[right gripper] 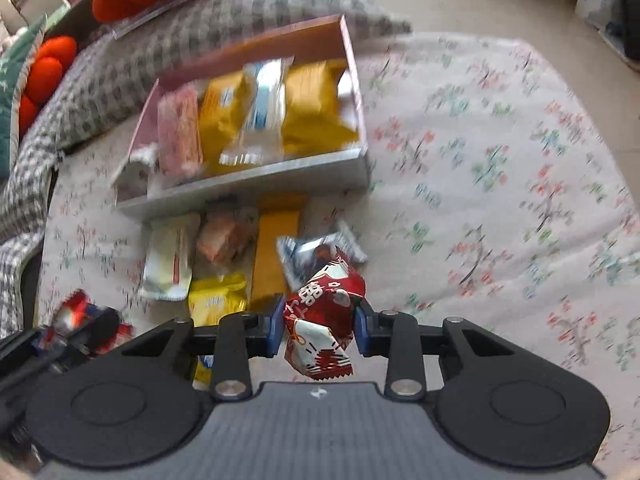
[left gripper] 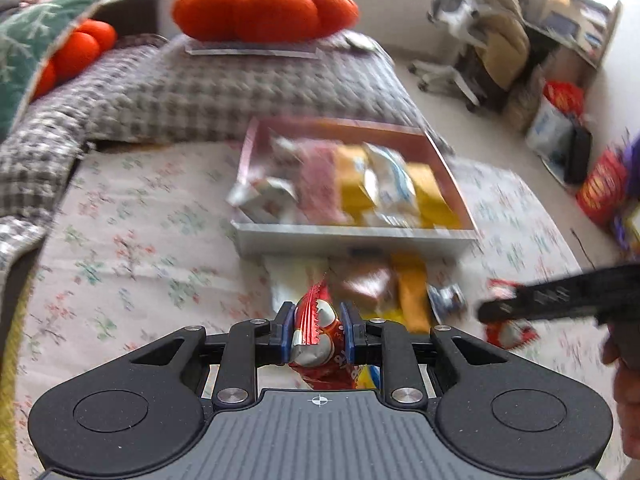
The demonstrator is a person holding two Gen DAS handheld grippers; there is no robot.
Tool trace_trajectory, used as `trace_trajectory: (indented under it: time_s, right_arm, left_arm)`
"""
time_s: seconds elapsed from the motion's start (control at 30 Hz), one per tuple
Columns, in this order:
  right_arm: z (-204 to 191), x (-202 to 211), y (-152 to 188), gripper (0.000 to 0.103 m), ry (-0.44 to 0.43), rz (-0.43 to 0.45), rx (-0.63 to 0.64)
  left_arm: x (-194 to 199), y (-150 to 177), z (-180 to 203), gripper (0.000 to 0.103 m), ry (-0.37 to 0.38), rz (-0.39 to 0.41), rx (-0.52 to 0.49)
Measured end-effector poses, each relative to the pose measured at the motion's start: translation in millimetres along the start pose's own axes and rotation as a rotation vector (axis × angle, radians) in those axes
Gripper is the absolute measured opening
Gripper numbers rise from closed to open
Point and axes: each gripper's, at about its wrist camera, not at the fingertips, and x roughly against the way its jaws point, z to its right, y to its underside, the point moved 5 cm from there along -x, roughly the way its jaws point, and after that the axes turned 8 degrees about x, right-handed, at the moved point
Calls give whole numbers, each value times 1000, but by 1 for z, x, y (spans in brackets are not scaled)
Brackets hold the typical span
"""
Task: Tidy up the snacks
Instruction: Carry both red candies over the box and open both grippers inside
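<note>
Beside loose snacks [right gripper: 224, 256], both grippers (left gripper [left gripper: 317, 334], right gripper [right gripper: 318, 326]) clamping red packets

black tongs [left gripper: 318, 334], blue pads [left gripper: 289, 332], silver screws [left gripper: 232, 395].

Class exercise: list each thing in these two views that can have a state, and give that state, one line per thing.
left gripper: shut on a red snack packet.
right gripper: shut on a red-and-white snack packet.
box: open, lidless, holding a row of packets.
loose packets: lying on the bedspread in front of the box.
</note>
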Motion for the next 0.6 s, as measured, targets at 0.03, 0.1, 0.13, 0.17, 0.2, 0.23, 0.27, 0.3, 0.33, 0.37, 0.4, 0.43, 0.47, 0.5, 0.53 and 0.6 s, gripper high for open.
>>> trace_trajectory:
  time_s: [0.03, 0.1, 0.13, 0.17, 0.2, 0.23, 0.27, 0.3, 0.33, 0.37, 0.4, 0.43, 0.47, 0.5, 0.53, 0.6]
  right_arm:
    - [4, 3, -3, 31, -2, 10, -16]
    - [9, 4, -6, 31, -7, 28, -43]
    - [10, 4, -7, 31, -10, 36, -48]
    - [10, 5, -8, 31, -16, 45, -51]
    - [9, 6, -9, 31, -22, 53, -52]
    - [9, 7, -10, 31, -32, 61, -50]
    - [7, 8, -12, 31, -41, 70, -48]
    - [5, 10, -13, 31, -52, 81, -46]
    - [3, 11, -15, 31, -59, 89, -44]
    - [1, 12, -15, 31, -66, 96, -42]
    - [0, 13, -17, 31, -70, 102, -41]
    - [-1, 14, -19, 31, -74, 109, -43]
    - [-2, 13, -21, 31, -76, 114, -44]
    - [-2, 13, -23, 31, -80, 118, -48]
    - [-3, 12, -25, 31, -85, 124, -55]
    - [-2, 12, -28, 31, -101, 135, -70]
  left_arm:
    - [0, -4, -3, 22, -11, 15, 7]
    - [-1, -10, -7, 22, -21, 29, 18]
    - [-2, -12, -9, 22, -21, 31, 27]
    - [-4, -14, -10, 22, -20, 33, 35]
    - [-5, -16, -10, 22, -21, 37, 41]
    - [-6, -18, -11, 22, -22, 41, 47]
    - [-7, -20, -11, 22, -23, 46, 53]
    - [-8, -22, -12, 22, -22, 50, 58]
    - [-8, -24, -12, 22, -21, 53, 65]
    - [-9, -25, -13, 22, -19, 56, 71]
    - [-9, -27, -13, 22, -17, 58, 78]
    - [-11, -30, -12, 22, -15, 60, 81]
    - [-13, -32, -12, 22, -12, 61, 85]
    - [-14, -35, -12, 22, -7, 65, 92]
    - [-16, -38, -12, 22, -3, 67, 101]
    - [-20, -43, -13, 22, 4, 69, 113]
